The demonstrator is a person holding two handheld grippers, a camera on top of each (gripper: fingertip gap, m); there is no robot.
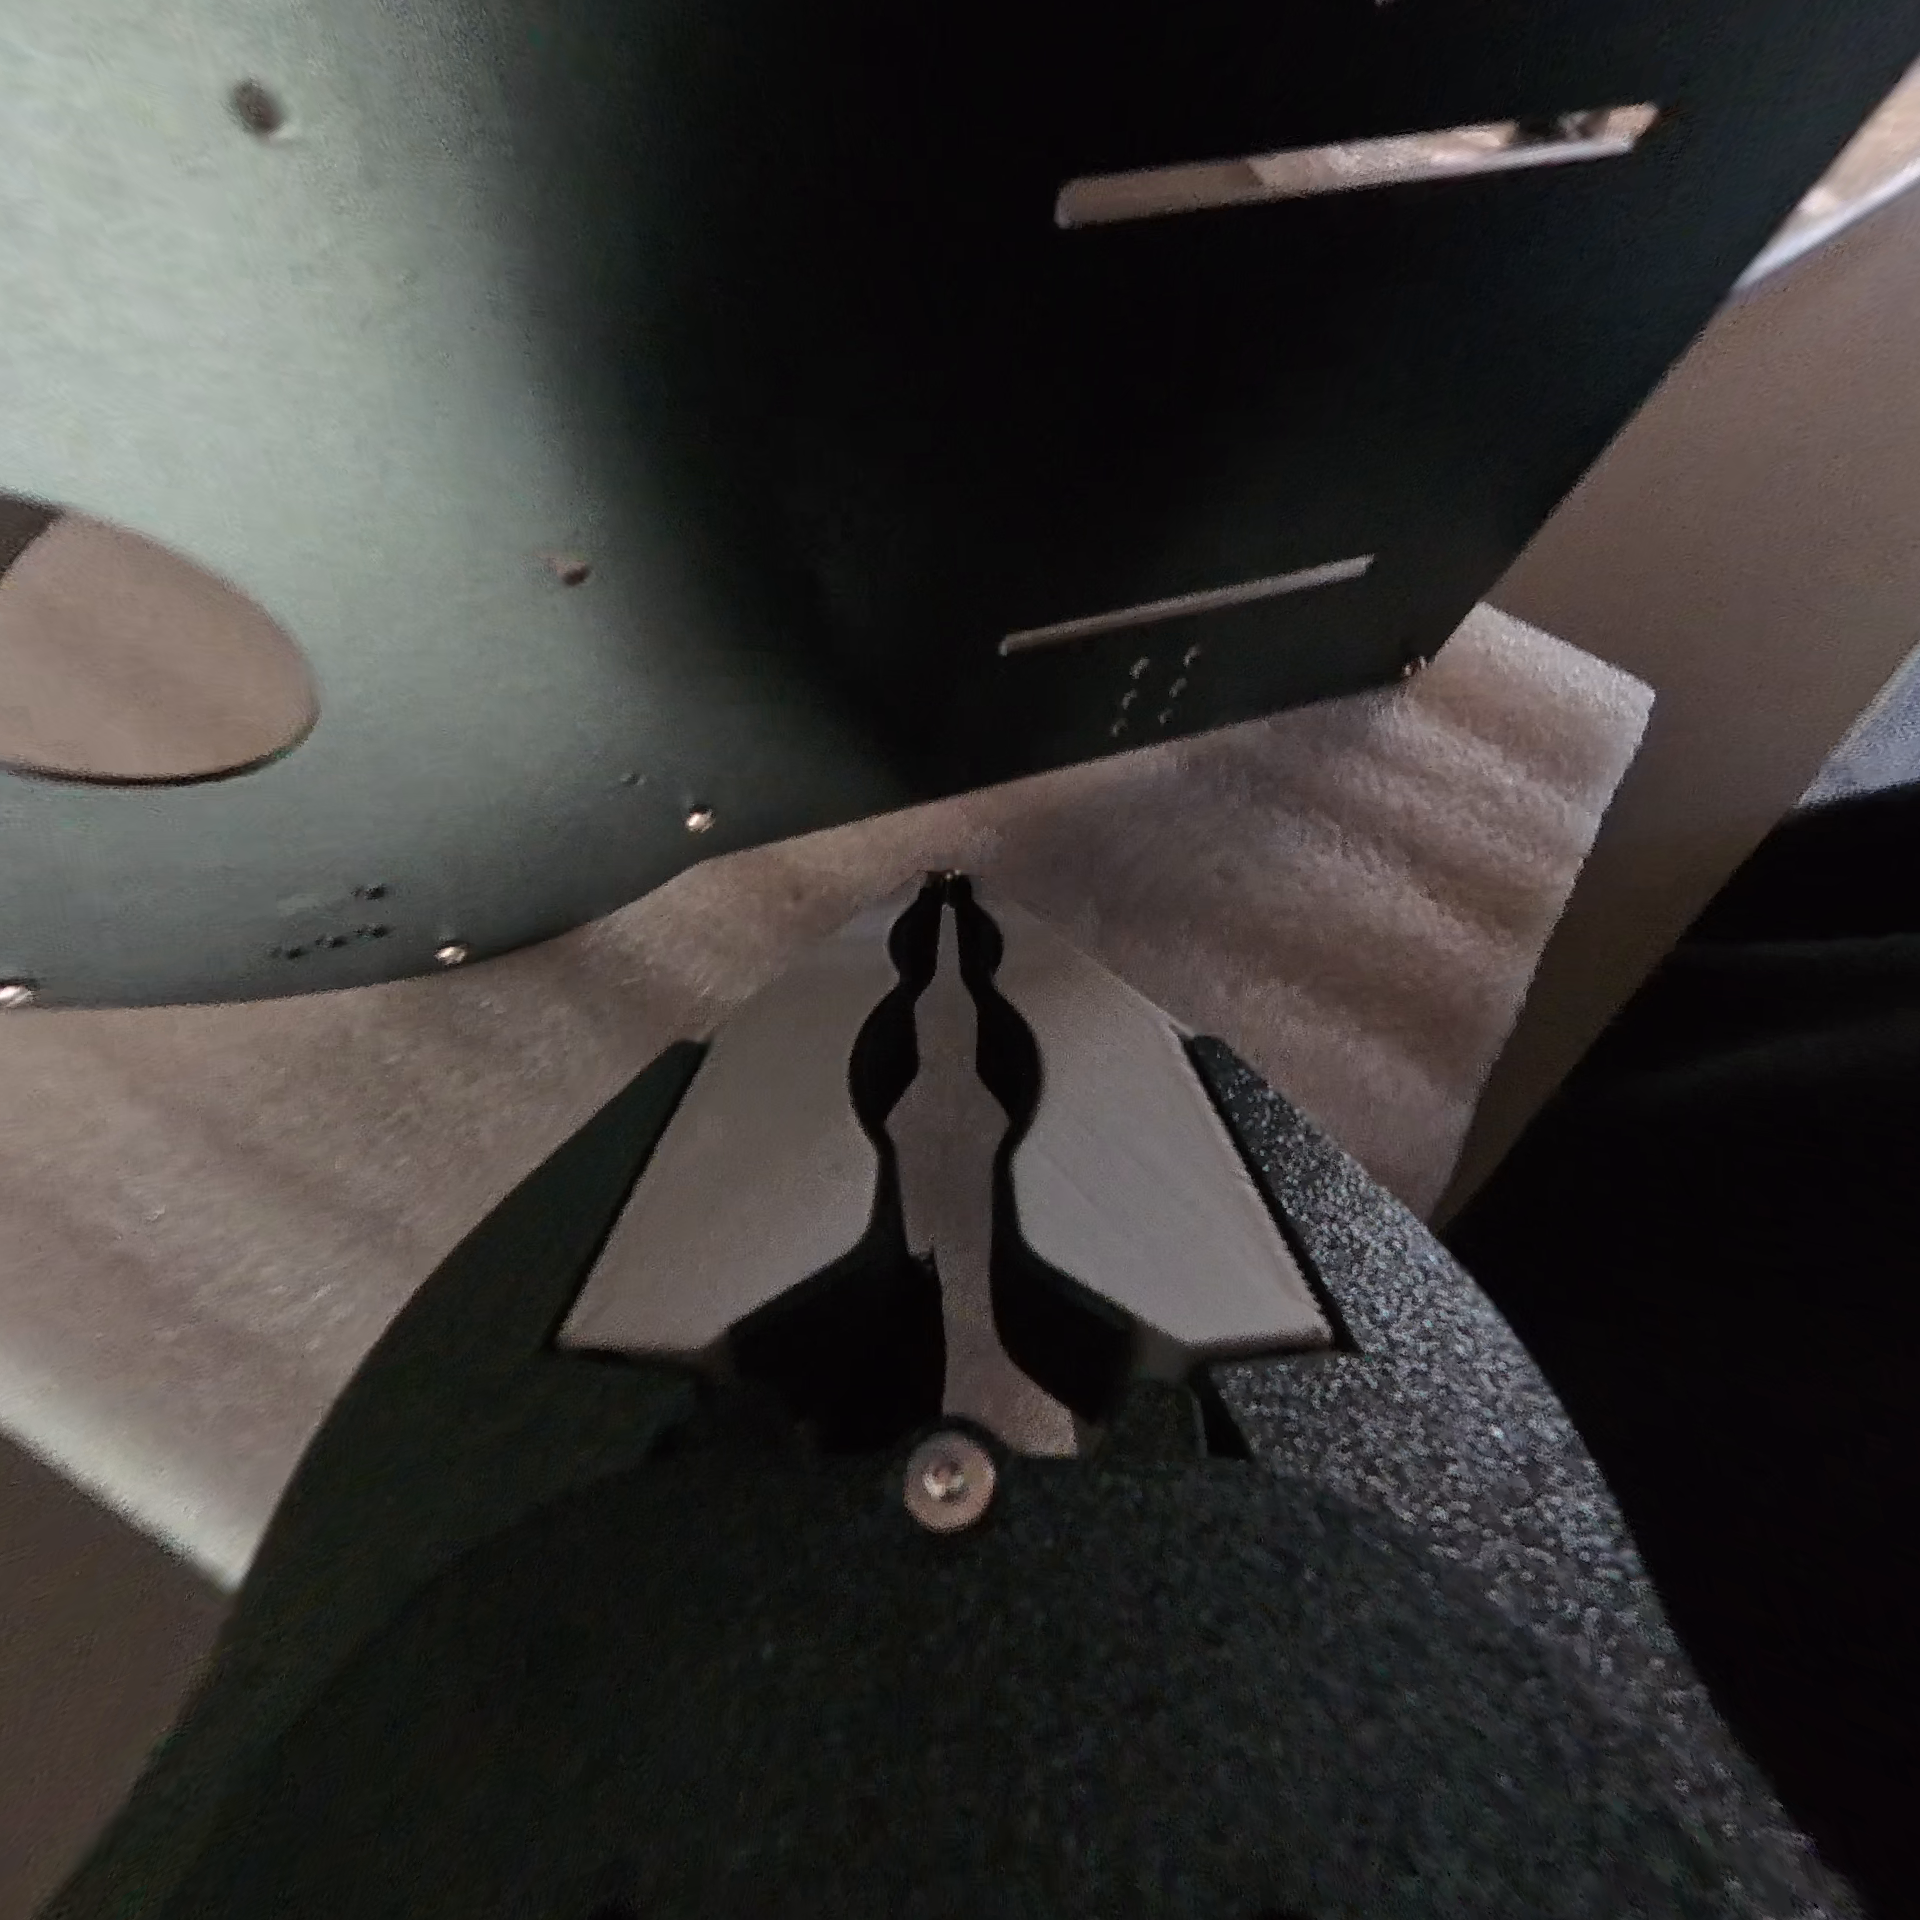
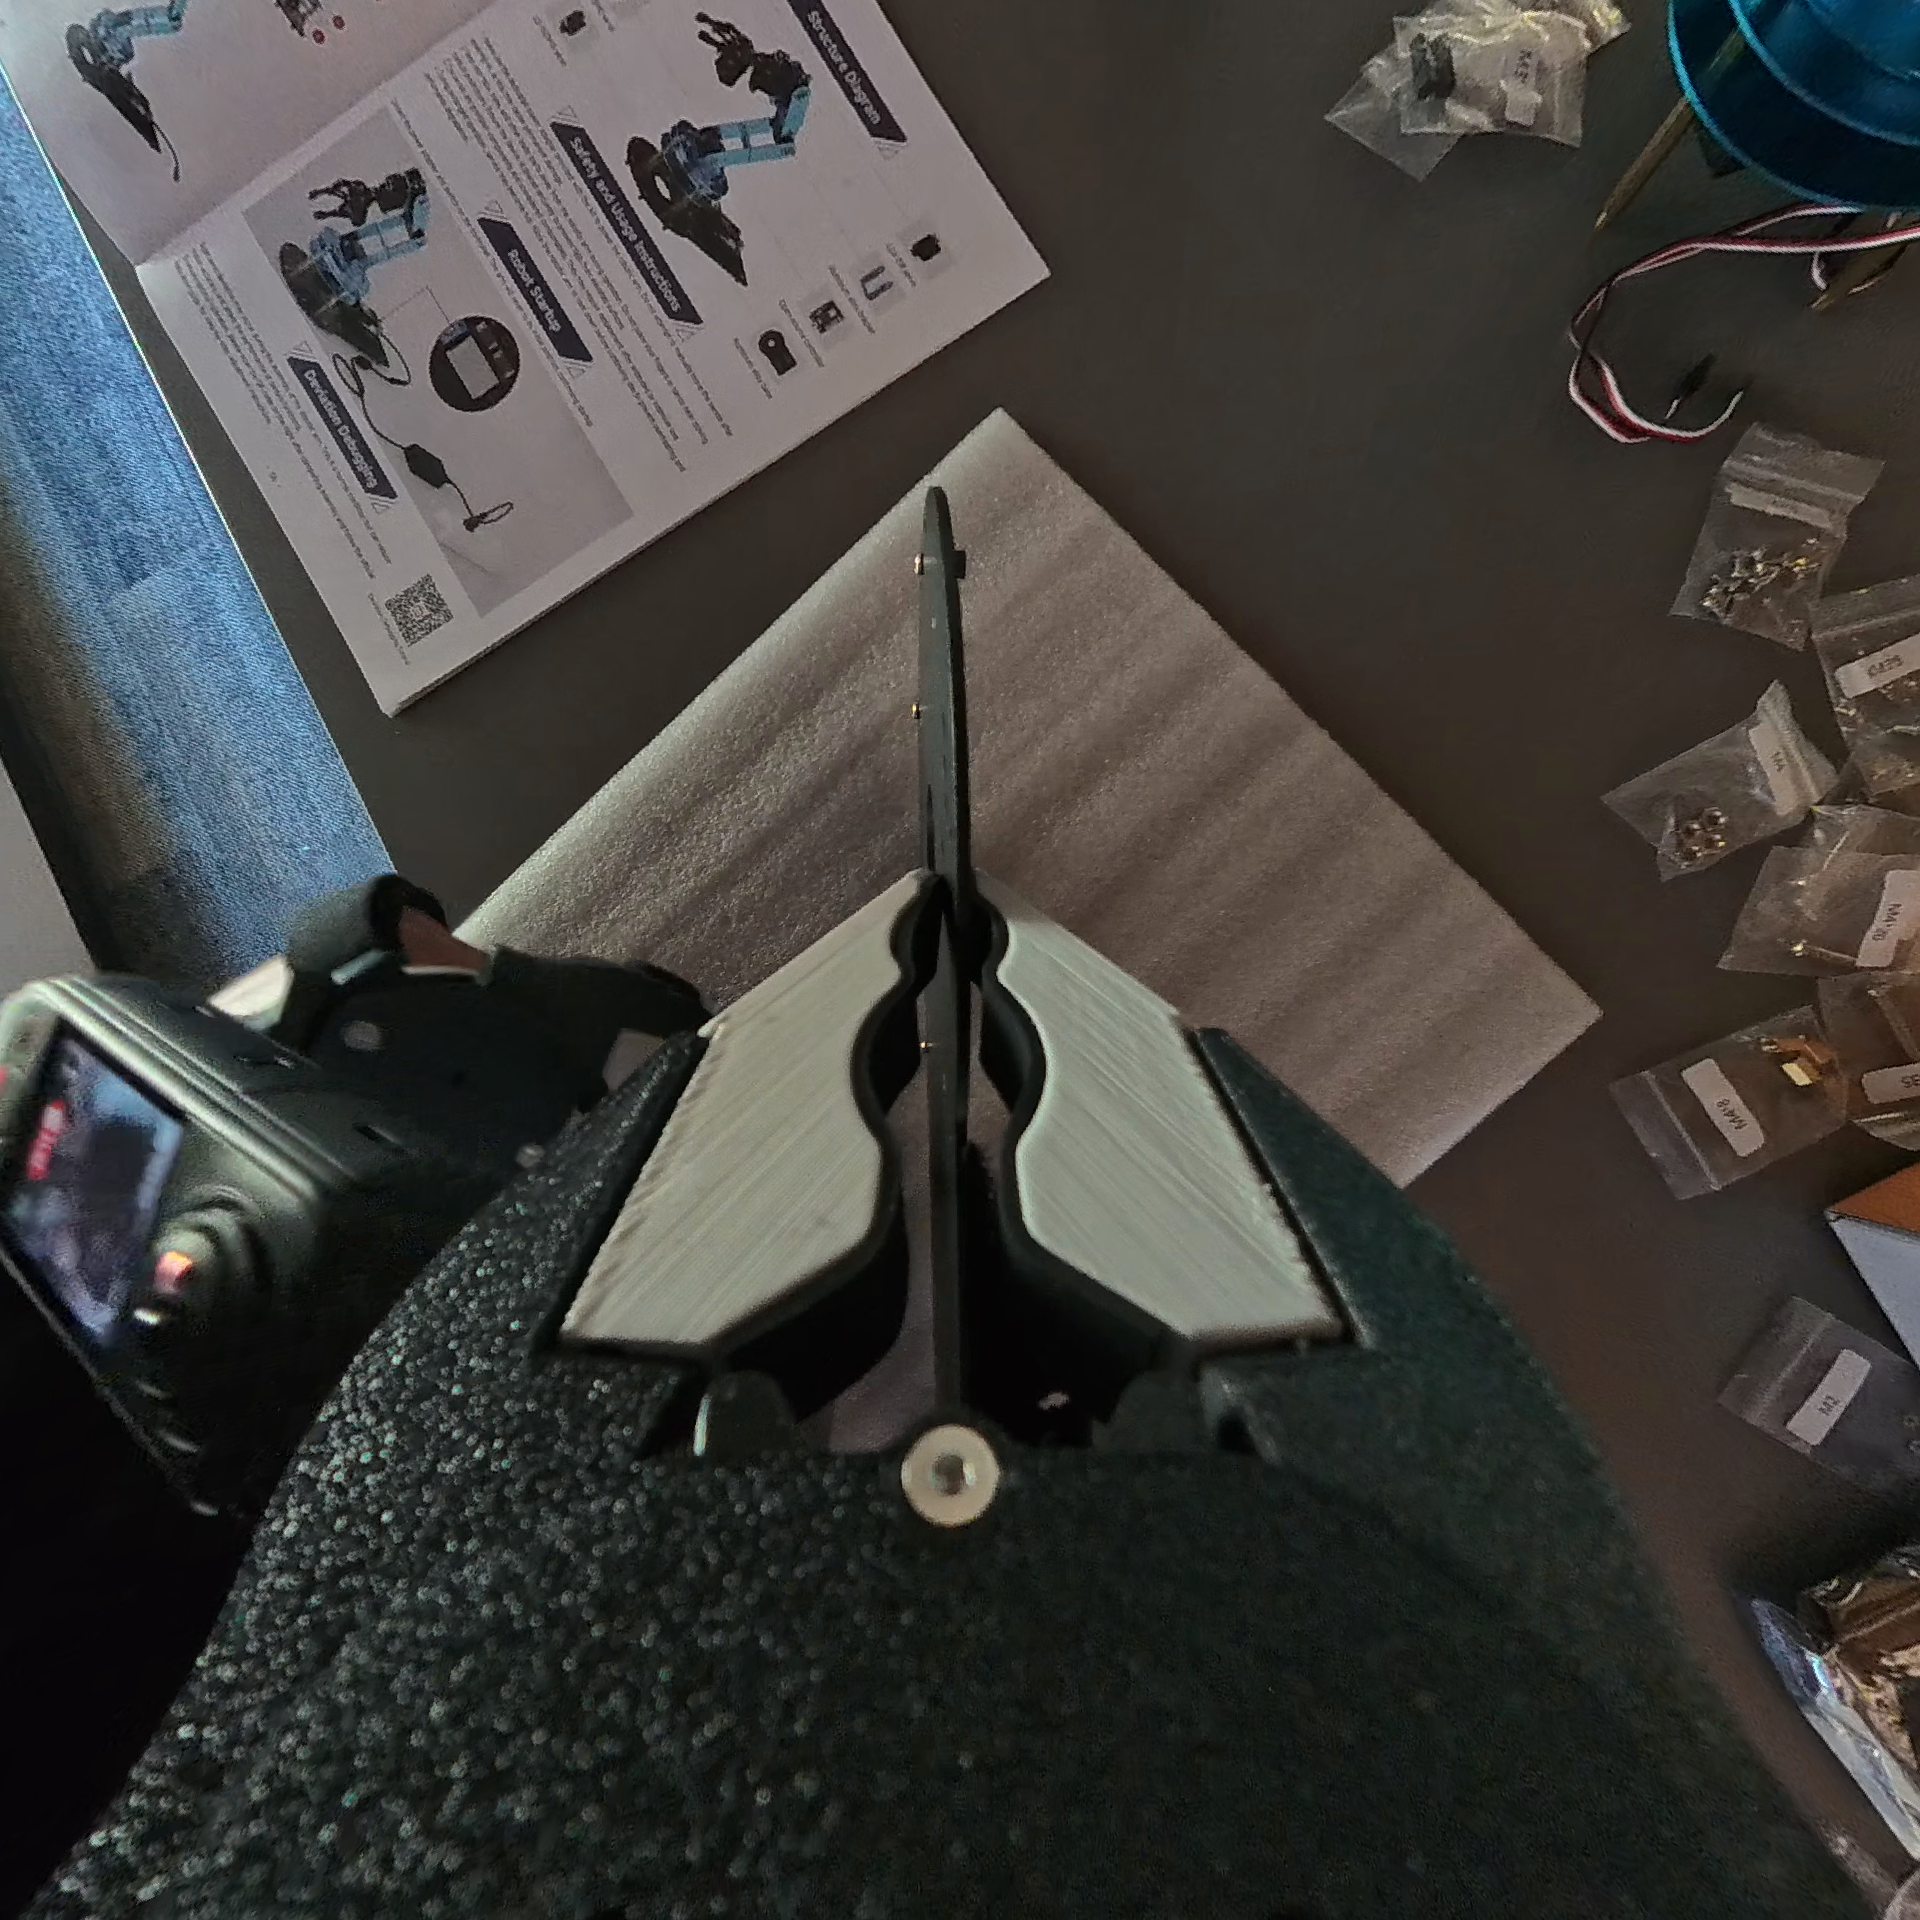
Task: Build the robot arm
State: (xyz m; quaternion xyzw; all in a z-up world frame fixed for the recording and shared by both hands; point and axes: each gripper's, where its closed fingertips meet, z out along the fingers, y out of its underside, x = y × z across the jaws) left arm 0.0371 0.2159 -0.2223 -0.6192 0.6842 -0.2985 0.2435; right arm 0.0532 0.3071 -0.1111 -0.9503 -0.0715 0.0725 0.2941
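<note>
Plate [image 2: 943, 727] stood edge-on above foam sheet [image 2: 1195, 790], pinched by right gripper [image 2: 961, 914] only.
Left gripper [image 1: 943, 883] closed, empty, just below plate [image 1: 831, 416] — thin-edge grip could've let it pivot & slip onto foam [image 1: 1299, 831].

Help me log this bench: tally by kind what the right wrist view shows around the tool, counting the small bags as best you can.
Black plate: 1
Foam sheet: 1
Leaflet: 1
Blue round part: 1
Wire bundle: 1
Small clear bags: at least 8, some overlapping or cut off
Total: at least 13
</note>
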